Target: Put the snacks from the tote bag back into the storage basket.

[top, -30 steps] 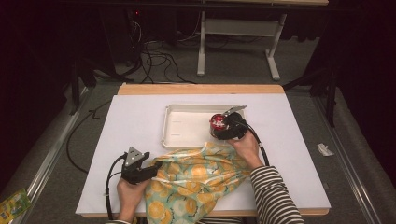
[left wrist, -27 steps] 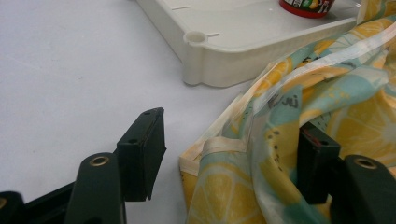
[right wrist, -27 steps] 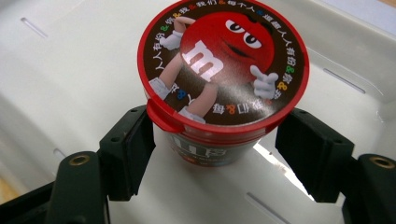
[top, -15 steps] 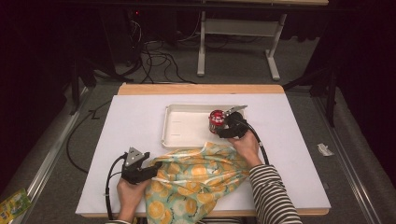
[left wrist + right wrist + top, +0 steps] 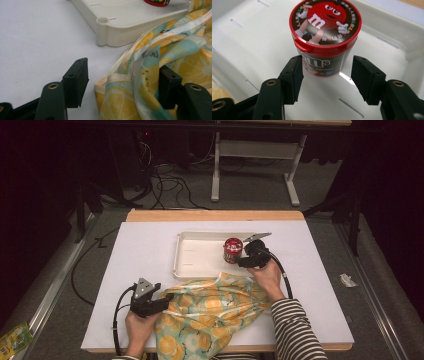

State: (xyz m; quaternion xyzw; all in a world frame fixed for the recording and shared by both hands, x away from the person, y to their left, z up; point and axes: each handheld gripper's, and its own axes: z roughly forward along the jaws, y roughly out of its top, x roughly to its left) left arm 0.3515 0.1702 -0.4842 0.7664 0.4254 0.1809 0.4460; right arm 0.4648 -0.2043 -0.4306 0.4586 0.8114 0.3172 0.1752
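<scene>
Left tool (image 5: 122,82) jaws apart, lemon-print bag (image 5: 160,57) edge between them, white tray (image 5: 130,22) beyond

This looks like a lab or recording room set up for data capture, not a home. A white-topped table (image 5: 150,250) with a wooden far edge stands on grey carpet (image 5: 320,185) in a dark space walled by black curtains (image 5: 395,170), and loose cables (image 5: 165,180) lie tangled on the floor behind it beside the white metal legs of a second desk (image 5: 252,165). A metal rail (image 5: 55,285) runs along the floor at the left, and a cabled handheld gripper (image 5: 150,300) is in use at the table.
</scene>
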